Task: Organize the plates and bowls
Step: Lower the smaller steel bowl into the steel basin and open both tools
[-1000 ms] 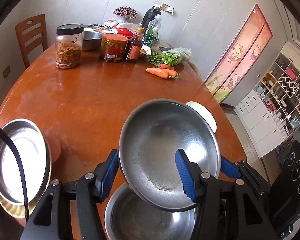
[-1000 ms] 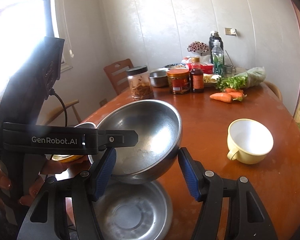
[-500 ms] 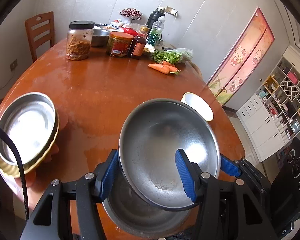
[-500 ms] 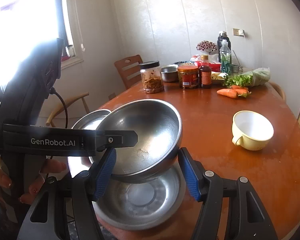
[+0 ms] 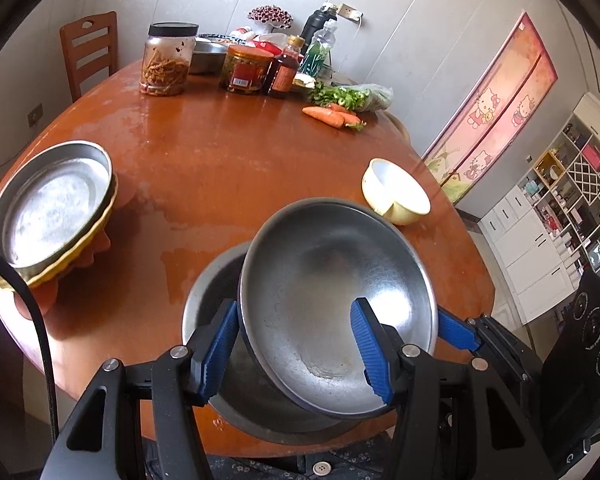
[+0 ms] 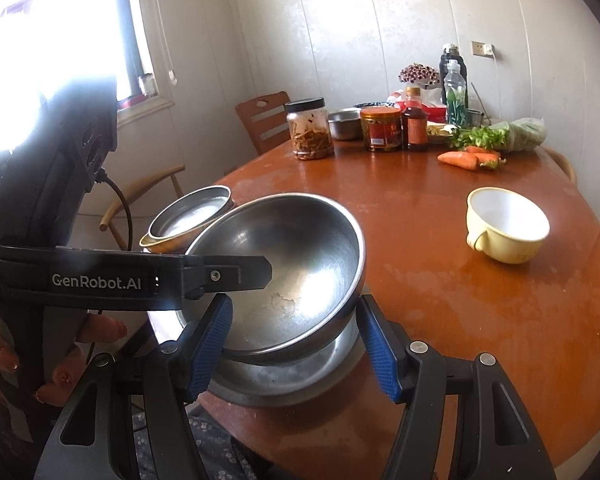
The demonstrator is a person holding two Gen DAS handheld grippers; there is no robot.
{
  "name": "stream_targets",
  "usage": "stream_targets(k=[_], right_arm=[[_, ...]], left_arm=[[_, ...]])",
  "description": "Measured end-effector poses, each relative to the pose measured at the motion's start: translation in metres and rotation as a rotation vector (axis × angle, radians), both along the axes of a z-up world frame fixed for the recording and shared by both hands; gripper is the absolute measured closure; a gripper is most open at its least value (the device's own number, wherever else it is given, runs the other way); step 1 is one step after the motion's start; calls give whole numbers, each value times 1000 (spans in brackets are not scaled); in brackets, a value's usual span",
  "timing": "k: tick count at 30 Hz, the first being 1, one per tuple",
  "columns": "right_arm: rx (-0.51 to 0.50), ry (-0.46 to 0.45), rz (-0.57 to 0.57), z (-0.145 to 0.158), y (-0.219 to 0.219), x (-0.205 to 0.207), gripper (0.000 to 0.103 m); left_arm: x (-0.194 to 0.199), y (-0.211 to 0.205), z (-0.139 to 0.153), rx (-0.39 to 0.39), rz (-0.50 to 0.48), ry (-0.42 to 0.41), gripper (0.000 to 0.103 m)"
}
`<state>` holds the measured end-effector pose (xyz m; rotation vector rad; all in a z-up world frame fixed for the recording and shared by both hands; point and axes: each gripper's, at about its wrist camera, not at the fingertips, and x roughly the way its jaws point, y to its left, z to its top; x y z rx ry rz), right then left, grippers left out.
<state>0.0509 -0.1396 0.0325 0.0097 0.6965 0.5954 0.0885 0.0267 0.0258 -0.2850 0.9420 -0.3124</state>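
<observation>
The left tongs (image 5: 296, 350) gripped the steel bowl (image 5: 336, 304) by its rim, tilted directly over the basin (image 6: 284, 376) at the desk (image 5: 228, 168) edge. The right tongs (image 6: 296, 350) stood wide, empty, straddling that basin.

"GenRobot.AI" stands in white letters on the black left gripper (image 6: 224, 276) arm. The red jar (image 6: 381, 128) label behind it is unreadable.
</observation>
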Motion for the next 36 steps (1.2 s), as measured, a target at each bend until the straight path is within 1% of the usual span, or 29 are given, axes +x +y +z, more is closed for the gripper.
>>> stream_targets(k=[5, 10, 22, 26, 31, 36], right_arm=[[-6, 10, 9, -4, -1, -5, 36], [-10, 23, 24, -9, 1, -8, 36], [-34, 43, 38, -20, 9, -4, 36], [-52, 33, 36, -21, 12, -3, 36], [-65, 23, 38, -21, 14, -4, 36], [-71, 22, 37, -21, 14, -4, 36]], left_arm=[[-3, -4, -3, 21, 10, 1, 46], [-6, -8, -8, 60, 24, 7, 46], [-7, -11, -17, 141, 55, 0, 46], [-7, -9, -18, 138, 58, -2, 46], [-9, -9, -18, 153, 61, -15, 46], [-10, -9, -17, 147, 53, -17, 46]])
